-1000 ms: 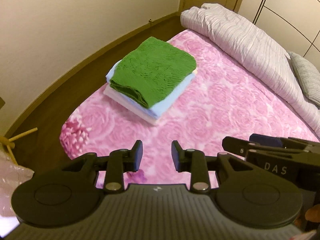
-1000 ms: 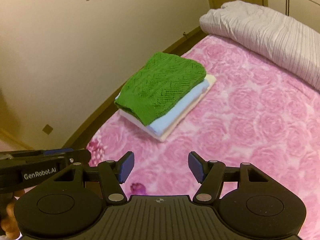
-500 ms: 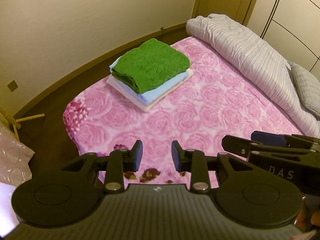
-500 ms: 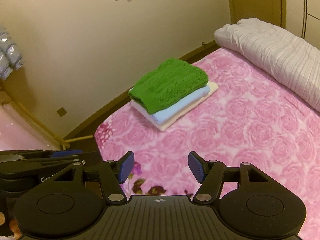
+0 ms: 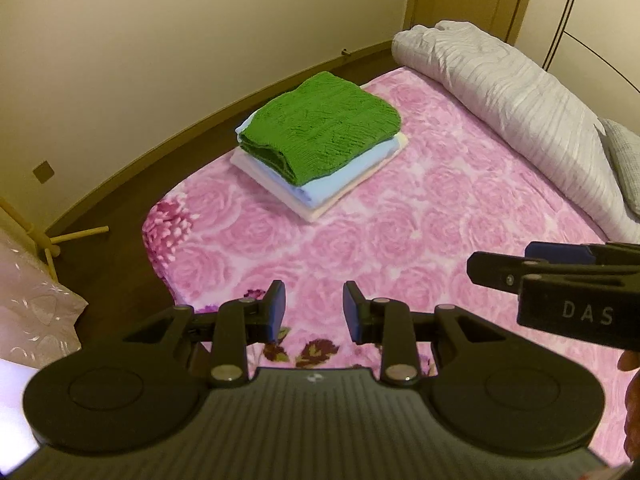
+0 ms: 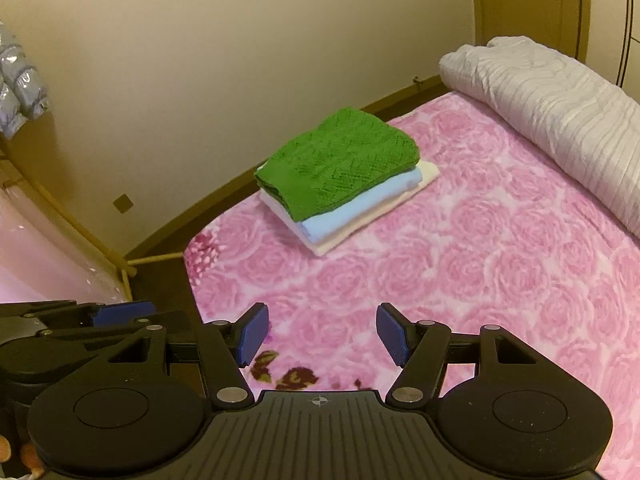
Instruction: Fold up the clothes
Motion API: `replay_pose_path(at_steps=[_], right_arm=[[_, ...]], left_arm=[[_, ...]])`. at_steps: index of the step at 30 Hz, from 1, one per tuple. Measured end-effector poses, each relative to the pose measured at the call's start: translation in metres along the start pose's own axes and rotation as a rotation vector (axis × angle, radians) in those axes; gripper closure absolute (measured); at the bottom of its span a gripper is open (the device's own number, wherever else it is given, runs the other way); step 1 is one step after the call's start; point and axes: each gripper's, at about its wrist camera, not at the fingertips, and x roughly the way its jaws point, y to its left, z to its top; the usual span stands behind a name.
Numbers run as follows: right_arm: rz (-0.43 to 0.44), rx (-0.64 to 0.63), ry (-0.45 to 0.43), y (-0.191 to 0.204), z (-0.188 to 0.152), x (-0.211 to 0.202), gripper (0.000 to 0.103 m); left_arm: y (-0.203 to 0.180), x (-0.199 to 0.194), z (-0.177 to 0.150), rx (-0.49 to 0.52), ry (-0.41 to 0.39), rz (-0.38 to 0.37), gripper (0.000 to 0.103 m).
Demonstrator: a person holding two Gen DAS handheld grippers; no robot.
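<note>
A folded green knit sweater (image 5: 320, 126) tops a stack with a folded light blue garment (image 5: 344, 174) and a cream one (image 5: 320, 208) beneath it, near the far left corner of the bed with its pink rose blanket (image 5: 400, 248). The stack also shows in the right wrist view, with the sweater (image 6: 340, 160) on top. My left gripper (image 5: 314, 312) is open and empty, well short of the stack above the bed's near edge. My right gripper (image 6: 322, 334) is open and empty, also back from the stack. It shows from the side in the left wrist view (image 5: 560, 280).
A rolled white striped duvet (image 5: 520, 96) lies along the right side of the bed, with a grey pillow (image 5: 624, 160) behind it. A wall and dark floor strip (image 5: 120, 200) run left of the bed. A wooden rack foot (image 5: 76, 236) and a pink cover (image 5: 32, 312) stand at the left.
Both grippers have drawn back from the stack, which now looks smaller and farther off. More of the bed and floor shows. Both stay open and empty.
</note>
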Motion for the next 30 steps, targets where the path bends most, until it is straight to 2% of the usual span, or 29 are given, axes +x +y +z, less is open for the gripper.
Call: replay_pose_path(at_steps=[13,30], right_arm=[[0.005,-0.007,0.068,-0.021,0.024,0.044,0.039],[-0.024,0.042,0.133,-0.050,0.045,0.090,0.039]], left_arm=[[-0.002,0.039,0.020,-0.044,0.058,-0.039,0.076],[-0.012,0.083,0.045,-0.022,0.116,-0.054,0.076]])
